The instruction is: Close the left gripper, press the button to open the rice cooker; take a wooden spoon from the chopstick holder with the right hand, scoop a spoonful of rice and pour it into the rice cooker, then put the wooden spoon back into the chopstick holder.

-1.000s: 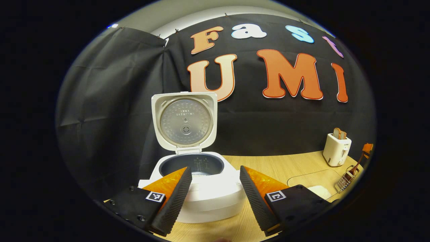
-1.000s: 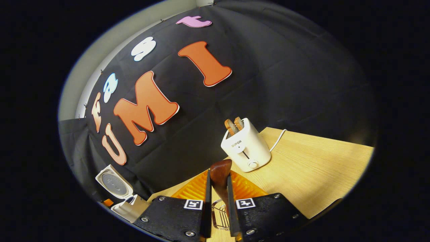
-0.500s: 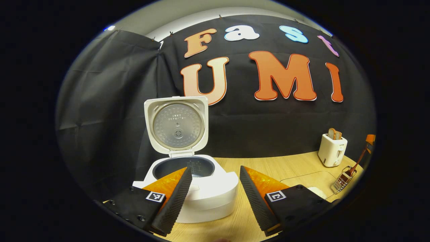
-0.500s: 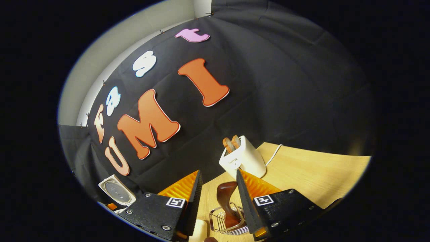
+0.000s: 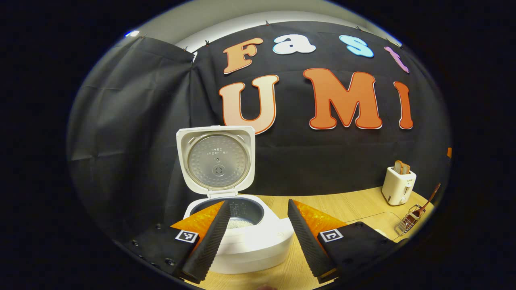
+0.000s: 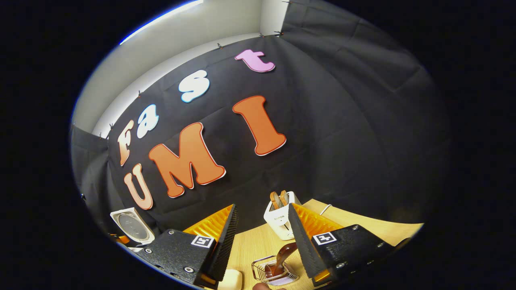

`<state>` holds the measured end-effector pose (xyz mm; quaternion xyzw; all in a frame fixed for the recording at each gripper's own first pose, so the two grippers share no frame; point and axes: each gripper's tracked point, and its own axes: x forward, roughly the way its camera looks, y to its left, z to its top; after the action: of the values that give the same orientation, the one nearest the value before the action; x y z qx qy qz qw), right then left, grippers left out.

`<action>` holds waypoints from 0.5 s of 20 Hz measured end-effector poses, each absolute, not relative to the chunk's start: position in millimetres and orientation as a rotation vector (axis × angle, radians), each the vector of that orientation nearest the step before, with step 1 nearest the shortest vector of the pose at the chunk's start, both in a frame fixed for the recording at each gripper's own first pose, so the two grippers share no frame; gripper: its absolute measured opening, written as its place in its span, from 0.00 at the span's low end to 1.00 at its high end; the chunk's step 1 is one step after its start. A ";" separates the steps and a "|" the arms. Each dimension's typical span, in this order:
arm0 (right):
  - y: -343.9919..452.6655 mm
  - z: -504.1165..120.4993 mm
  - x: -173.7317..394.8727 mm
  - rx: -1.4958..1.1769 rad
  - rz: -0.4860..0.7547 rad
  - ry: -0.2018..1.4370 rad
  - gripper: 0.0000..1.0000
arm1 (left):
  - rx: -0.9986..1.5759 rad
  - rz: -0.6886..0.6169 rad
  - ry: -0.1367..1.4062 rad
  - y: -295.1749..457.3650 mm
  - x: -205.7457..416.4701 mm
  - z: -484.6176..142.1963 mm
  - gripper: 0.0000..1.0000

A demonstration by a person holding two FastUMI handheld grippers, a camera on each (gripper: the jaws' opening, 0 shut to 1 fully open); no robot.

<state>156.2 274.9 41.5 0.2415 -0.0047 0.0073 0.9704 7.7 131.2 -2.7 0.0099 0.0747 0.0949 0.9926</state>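
Observation:
The white rice cooker [image 5: 246,241] stands with its lid [image 5: 217,161] raised, and white rice lies in its pot [image 5: 242,220]. My left gripper [image 5: 258,202] is open just in front of it, holding nothing. The wooden spoon [image 6: 282,254] leans in the wire chopstick holder [image 6: 274,274]. Above the holder my right gripper [image 6: 262,207] is open and apart from the spoon. The left gripper view has the holder [image 5: 409,217] and the spoon [image 5: 429,198] at the far right of the table. The cooker's lid [image 6: 131,225] appears at the lower left in the right gripper view.
A white toaster [image 5: 398,185] with bread slices stands at the back right, just behind the holder [image 6: 280,217]. A clear tray [image 5: 365,220] lies between cooker and holder. A pale block [image 6: 229,278] sits left of the holder. The wooden table [image 6: 363,229] runs on to the right.
My right gripper opened and let go of the spoon, then rose away; the spoon now leans in the holder. My left gripper stayed open and shifted only slightly.

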 end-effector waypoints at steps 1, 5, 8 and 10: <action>274.6 43.1 155.0 0.473 0.021 -0.012 0.74 | 0.037 0.206 0.143 142.1 13.3 5.5 0.94; 278.3 47.1 154.8 0.440 0.038 -0.032 0.74 | 0.040 0.239 0.079 188.2 45.2 42.2 0.93; 275.2 42.9 149.5 0.390 0.041 -0.013 0.74 | 0.034 0.281 0.057 225.0 68.9 67.0 0.93; 274.8 41.9 150.0 0.370 0.038 -0.017 0.84 | 0.006 0.266 0.042 233.2 84.2 84.5 0.93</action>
<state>150.0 274.8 41.9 0.1838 -0.0082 0.0189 0.9828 84.2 233.2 84.5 0.0032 0.0208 0.1327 0.9909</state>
